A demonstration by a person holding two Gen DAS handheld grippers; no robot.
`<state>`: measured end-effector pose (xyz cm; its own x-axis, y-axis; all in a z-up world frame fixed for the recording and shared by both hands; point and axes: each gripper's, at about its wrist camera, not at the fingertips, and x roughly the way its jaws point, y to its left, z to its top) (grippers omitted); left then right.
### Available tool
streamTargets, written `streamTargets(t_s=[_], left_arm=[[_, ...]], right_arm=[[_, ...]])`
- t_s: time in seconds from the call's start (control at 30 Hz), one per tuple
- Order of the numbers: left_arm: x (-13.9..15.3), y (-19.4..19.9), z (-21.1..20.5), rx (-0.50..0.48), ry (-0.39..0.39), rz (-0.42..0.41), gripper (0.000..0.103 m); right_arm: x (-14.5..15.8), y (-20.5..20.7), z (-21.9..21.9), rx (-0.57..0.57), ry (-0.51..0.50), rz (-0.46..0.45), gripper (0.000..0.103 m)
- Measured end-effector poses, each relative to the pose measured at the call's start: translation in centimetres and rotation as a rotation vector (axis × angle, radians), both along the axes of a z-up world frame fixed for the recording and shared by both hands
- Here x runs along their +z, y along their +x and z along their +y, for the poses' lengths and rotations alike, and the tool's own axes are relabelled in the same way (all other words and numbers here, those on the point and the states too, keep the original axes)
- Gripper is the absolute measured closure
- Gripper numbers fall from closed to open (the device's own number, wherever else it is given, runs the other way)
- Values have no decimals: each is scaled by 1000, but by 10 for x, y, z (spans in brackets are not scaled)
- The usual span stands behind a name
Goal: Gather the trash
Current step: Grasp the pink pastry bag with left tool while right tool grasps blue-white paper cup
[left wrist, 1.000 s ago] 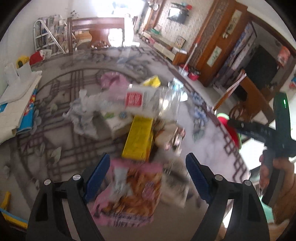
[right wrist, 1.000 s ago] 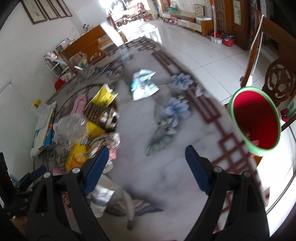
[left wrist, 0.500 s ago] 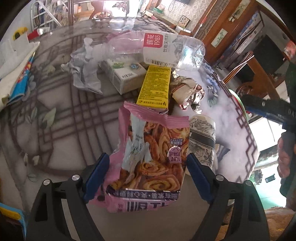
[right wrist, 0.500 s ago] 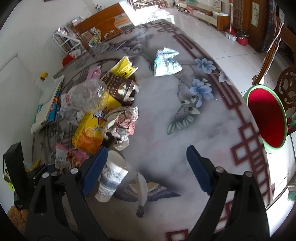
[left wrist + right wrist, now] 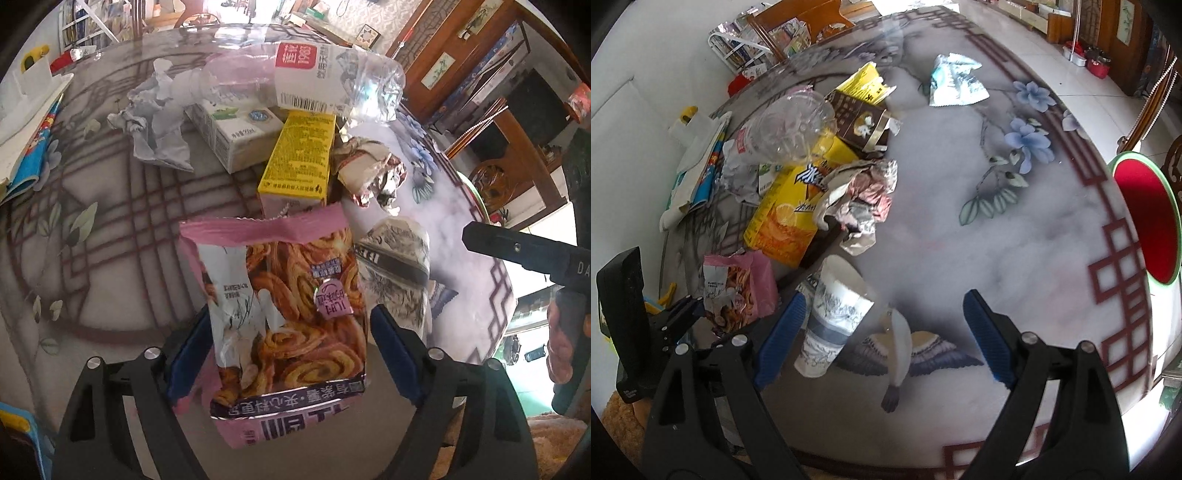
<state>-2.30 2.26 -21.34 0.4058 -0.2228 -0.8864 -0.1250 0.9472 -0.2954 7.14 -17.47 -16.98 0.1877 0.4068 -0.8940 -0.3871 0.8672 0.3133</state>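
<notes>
My left gripper (image 5: 286, 347) has its jaws apart with the pink snack bag (image 5: 284, 314) lying between them; they have just been closing, but I can't tell that the blue pads (image 5: 188, 354) are pressing on the foil yet. I read this as the grasp step on the first piece of trash. The bag lies flat on the patterned table (image 5: 110, 229), its torn top toward the pile, where the yellow carton (image 5: 299, 155) sits just beyond it and the paper cup (image 5: 397, 269) lies just beside its right edge.

My right gripper (image 5: 882, 339) is also apart and holds nothing. The same paper cup (image 5: 834, 317) lies on its side just inside the left pad (image 5: 779, 336); the right pad stands well clear over bare table. The red bin (image 5: 1145, 221) sits past the table's far right edge.

Next, I judge, the left jaws must finish closing on the bag without catching the cup, then lift. The right gripper needs to shift left to centre the cup before closing.
</notes>
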Motion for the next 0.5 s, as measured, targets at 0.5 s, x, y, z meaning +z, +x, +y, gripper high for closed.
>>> streamTargets(t_s=[0.5], left_arm=[[34,-4,21,88,-11,-117,50]], right_arm=[[-23,-7,17,-1,52,134,18]])
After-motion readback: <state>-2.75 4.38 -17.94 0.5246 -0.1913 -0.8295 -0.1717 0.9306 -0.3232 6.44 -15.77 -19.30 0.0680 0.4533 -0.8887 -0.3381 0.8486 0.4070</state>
